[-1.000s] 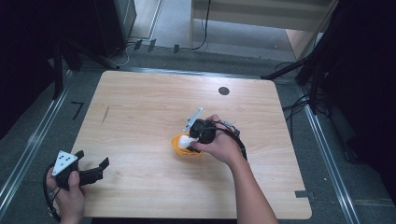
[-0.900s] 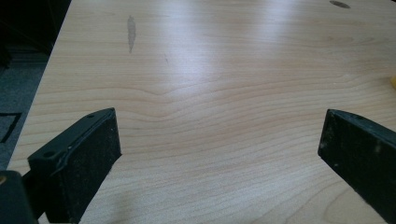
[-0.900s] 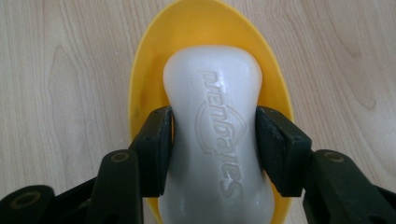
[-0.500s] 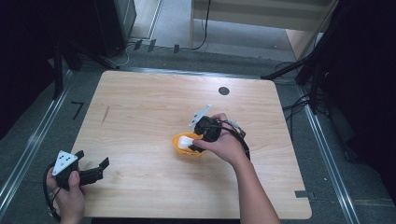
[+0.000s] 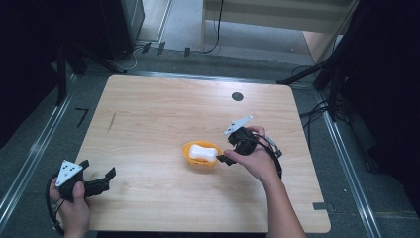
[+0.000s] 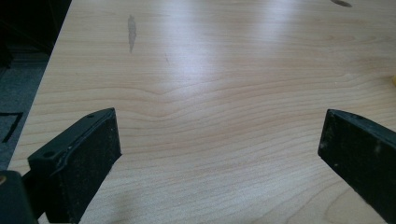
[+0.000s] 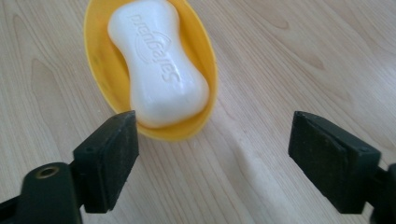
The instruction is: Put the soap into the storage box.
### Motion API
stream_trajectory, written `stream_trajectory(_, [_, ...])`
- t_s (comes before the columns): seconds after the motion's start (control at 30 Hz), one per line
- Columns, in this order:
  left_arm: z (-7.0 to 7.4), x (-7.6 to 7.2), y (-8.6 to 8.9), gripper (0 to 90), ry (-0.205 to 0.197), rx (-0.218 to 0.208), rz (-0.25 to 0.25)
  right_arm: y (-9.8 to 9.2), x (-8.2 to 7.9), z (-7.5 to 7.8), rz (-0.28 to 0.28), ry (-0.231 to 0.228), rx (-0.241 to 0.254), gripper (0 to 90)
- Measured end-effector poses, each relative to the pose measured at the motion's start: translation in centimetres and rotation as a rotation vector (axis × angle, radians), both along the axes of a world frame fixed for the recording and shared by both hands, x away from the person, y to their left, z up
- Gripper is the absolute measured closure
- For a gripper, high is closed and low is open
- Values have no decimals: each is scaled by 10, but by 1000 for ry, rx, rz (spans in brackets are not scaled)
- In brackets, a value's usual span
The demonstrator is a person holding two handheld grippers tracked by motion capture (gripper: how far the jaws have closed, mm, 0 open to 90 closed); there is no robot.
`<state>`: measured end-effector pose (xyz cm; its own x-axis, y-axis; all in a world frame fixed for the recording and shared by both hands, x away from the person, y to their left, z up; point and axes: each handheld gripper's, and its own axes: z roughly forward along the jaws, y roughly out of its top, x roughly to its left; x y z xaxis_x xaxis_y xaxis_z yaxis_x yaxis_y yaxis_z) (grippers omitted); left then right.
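A white bar of soap (image 5: 203, 151) (image 7: 156, 60) lies in a small yellow-orange oval dish (image 5: 190, 161) (image 7: 202, 56) near the middle of the wooden table (image 5: 148, 119). My right gripper (image 5: 221, 158) (image 7: 212, 158) sits just right of the dish, open, with nothing between its jaws; the dish's near rim is just ahead of its left jaw. My left gripper (image 5: 106, 179) (image 6: 219, 154) rests at the table's front left corner, open wide over bare wood.
A dark round hole (image 5: 237, 96) marks the table's far right part. A small dark streak (image 5: 112, 120) (image 6: 131, 29) is on the wood at the far left. Metal rails and cables run along the floor around the table.
The right gripper has let go of the soap and drawn back to the right of the dish, jaws now open. The left gripper has not moved.
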<state>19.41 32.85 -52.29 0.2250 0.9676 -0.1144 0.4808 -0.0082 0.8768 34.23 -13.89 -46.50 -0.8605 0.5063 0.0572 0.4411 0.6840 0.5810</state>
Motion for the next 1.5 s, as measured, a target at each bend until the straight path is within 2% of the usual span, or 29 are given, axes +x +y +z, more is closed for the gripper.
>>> stream_trajectory(0.1, [0, 0, 0, 0, 0, 0, 0, -9, -4, -1, -28, -3, 21, 147])
stream_trajectory(0.27, [0, 0, 0, 0, 0, 0, -1, -22, -8, -3, -60, -9, 29, 136])
stream_trajectory(0.37, [0, 0, 0, 0, 0, 0, 0, -33, -13, -6, -96, -8, 55, 135])
stream_trajectory(1.03, [0, -1, 0, 0, -2, 2, 1, -70, -32, -25, -184, 3, 90, 116])
stream_trajectory(1.27, [0, 0, 0, 0, -2, 2, 1, -81, -39, -31, -217, -25, 99, 103])
stream_trajectory(1.5, [0, 0, 0, 0, -2, 1, 0, -94, -48, -38, -263, -29, 110, 104])
